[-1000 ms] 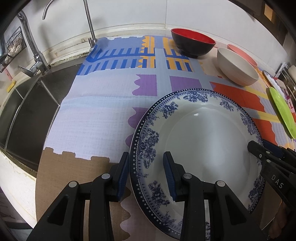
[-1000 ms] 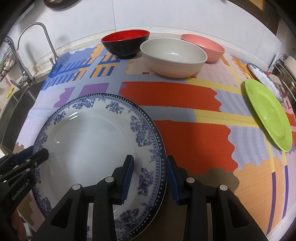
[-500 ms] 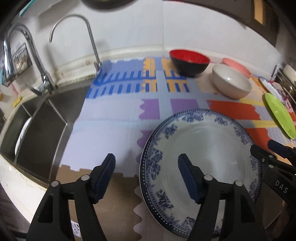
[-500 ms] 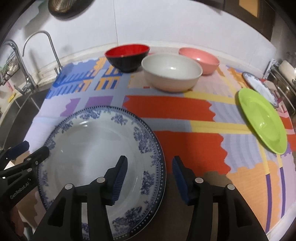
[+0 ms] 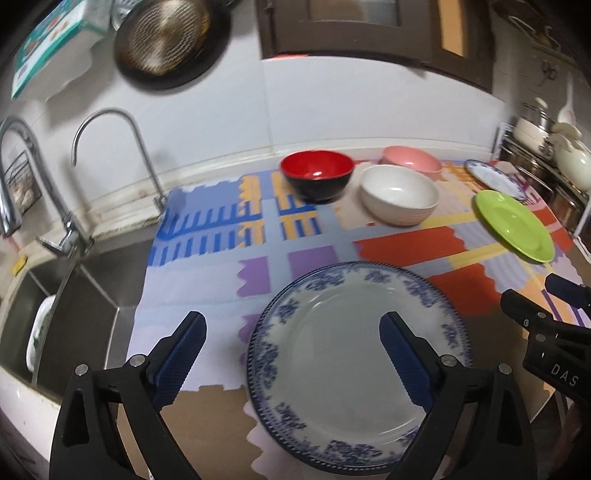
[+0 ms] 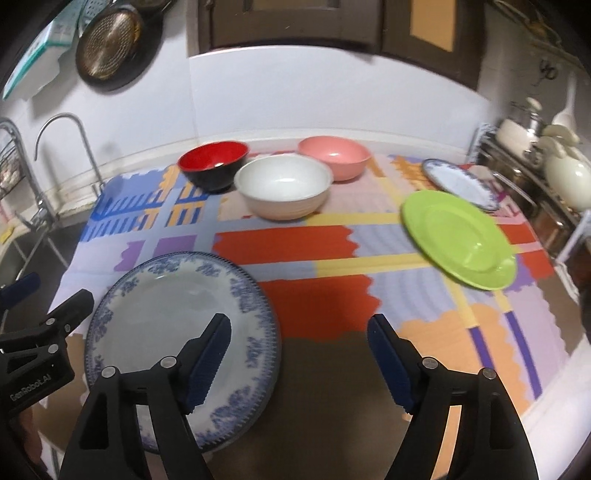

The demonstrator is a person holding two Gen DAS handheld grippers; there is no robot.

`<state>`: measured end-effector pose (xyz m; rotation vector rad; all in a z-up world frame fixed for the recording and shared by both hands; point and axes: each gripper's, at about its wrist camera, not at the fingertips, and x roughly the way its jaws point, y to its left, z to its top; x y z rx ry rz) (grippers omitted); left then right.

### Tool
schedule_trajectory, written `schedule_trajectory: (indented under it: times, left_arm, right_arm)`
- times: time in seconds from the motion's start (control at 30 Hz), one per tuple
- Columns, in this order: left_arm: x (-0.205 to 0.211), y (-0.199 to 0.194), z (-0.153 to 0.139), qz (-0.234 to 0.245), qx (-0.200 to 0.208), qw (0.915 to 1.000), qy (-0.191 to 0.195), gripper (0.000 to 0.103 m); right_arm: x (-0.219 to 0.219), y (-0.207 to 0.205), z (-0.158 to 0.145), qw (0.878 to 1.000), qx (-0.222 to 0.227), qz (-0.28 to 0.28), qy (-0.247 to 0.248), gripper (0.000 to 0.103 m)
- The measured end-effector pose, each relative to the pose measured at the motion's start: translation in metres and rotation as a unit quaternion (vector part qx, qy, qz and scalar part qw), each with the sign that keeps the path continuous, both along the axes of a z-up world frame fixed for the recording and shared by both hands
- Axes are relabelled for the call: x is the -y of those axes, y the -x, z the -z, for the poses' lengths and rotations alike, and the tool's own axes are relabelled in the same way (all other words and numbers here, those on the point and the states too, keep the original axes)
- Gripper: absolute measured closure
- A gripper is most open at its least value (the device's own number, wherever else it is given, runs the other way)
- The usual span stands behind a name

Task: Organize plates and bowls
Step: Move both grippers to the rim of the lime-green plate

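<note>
The big blue-patterned plate lies flat on the counter. Both the left claw and the right claw are opening wide, holding nothing.

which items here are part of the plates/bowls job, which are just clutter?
Job: blue plate, green plate, small blue plate, red bowl, white bowl, pink bowl.
Clutter: faucet, sink, hanging strainer, pots.

Large blue-patterned plate: glazed ceramic, glossy. Green plate: smooth, glossy. Mat: matt, finely textured. Sink and faucet: brushed and polished metal.
</note>
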<state>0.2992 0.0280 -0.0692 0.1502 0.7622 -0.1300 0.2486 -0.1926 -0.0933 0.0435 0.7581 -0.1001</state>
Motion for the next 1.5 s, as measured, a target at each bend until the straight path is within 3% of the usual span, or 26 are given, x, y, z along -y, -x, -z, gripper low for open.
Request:
schedule_trajectory:
  times: [0.23, 0.6, 1.13, 1.5]
  left_arm:
    - [0.035, 0.002, -0.018, 0.032, 0.027, 0.9991, 0.006, 0.007]
    - [0.101, -0.008, -0.042, 0.042, 0.059, 0.9972, 0.02, 0.007]
    - [0.199, -0.037, -0.047, 0.042, 0.062, 0.9969, 0.024, 0.007]
    - [0.246, -0.069, -0.044, 0.069, 0.036, 0.9965, 0.032, 0.007]
  right_arm:
    - [0.034, 0.015, -0.019, 0.999, 0.028, 0.04, 0.015, 0.026]
    - [0.097, 0.01, -0.043, 0.997, 0.065, 0.048, 0.017, 0.026]
    - [0.198, -0.021, -0.043, 0.995, 0.081, 0.064, 0.001, 0.026]
    - [0.247, -0.041, -0.034, 0.992, 0.071, 0.101, -0.017, 0.026]
